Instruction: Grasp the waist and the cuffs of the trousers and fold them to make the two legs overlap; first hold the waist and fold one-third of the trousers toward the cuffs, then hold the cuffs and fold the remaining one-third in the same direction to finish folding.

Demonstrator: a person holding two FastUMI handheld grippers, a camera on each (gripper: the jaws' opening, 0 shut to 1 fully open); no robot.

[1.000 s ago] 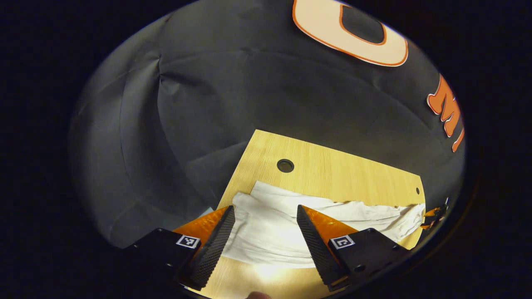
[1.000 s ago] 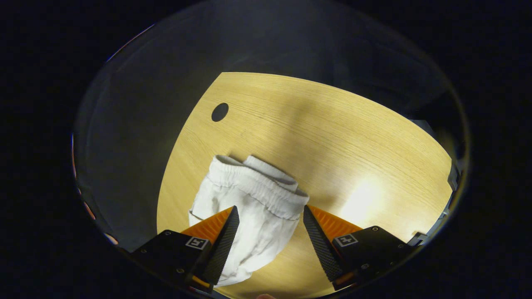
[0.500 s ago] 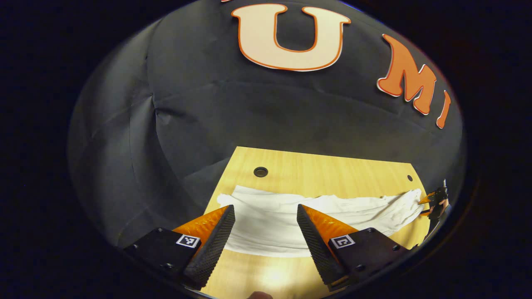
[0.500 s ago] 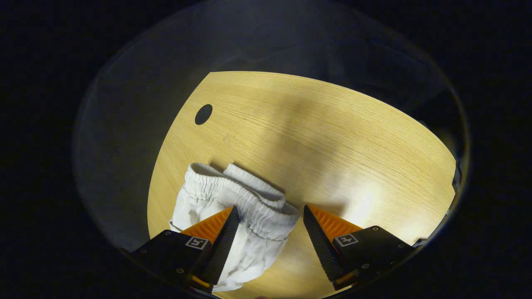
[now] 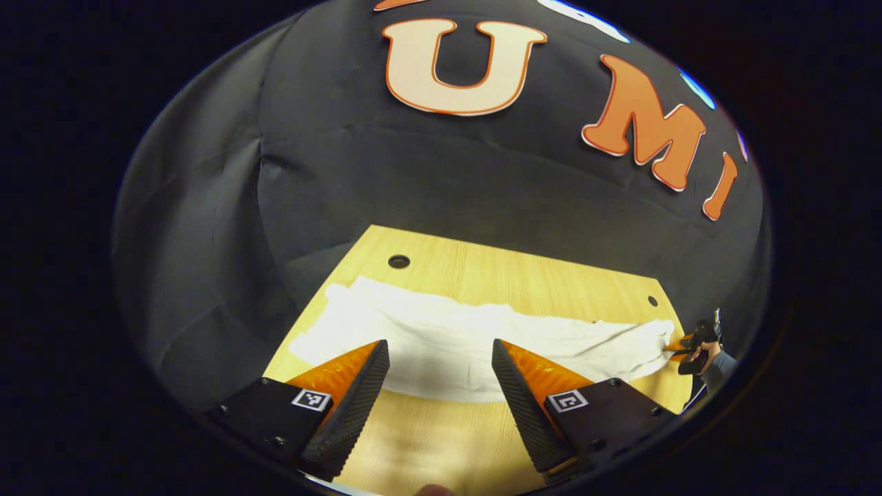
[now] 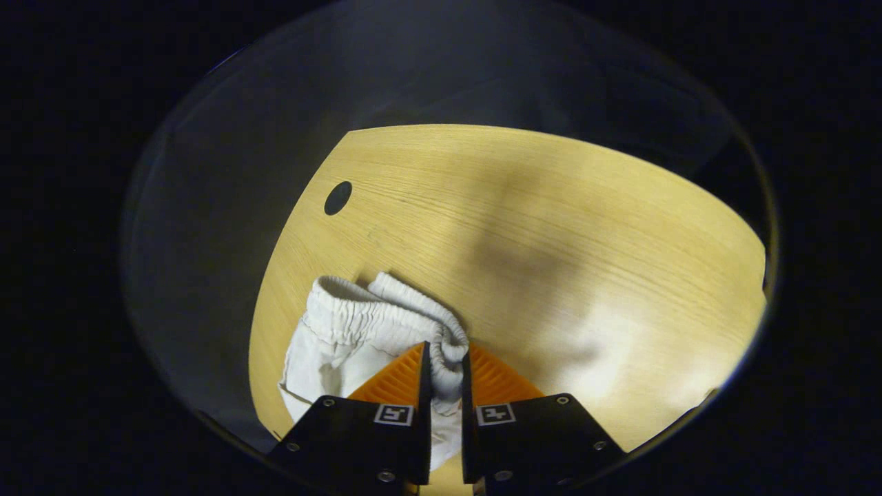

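- Since half a second ago, the right gripper (image 6: 446,358) has gone from wide open to nearly closed, its jaws now pinching the elastic waist (image 6: 386,313) of the white trousers (image 6: 344,344) between them.
- Left gripper (image 5: 437,362) keeps its jaws wide apart with nothing between them; in the left gripper view it has swung a little, so the trousers run from about 9 o'clock to 3 o'clock just beyond its fingertips (image 5: 375,358).
- Trousers lie stretched out long on the wooden worktop (image 5: 524,282), the waist end at 3 o'clock in the left gripper view, where the far gripper and the hand (image 5: 710,348) holding it meet the cloth.
- Cuff end lies toward 9 o'clock near the left gripper; I cannot tell whether the two legs already overlap neatly, though the cloth looks like a single narrow band.
- My judgement of progress: early on. The waist is gripped, the cuffs are not yet held, and neither of the one-third folds has been made.
- Worktop shows a round hole (image 6: 337,198) at about 10 o'clock in the right gripper view.
- Writing: no brand or label can be read on the trousers; each gripper carries small square coded markers (image 6: 393,414), which are patterns and not text.
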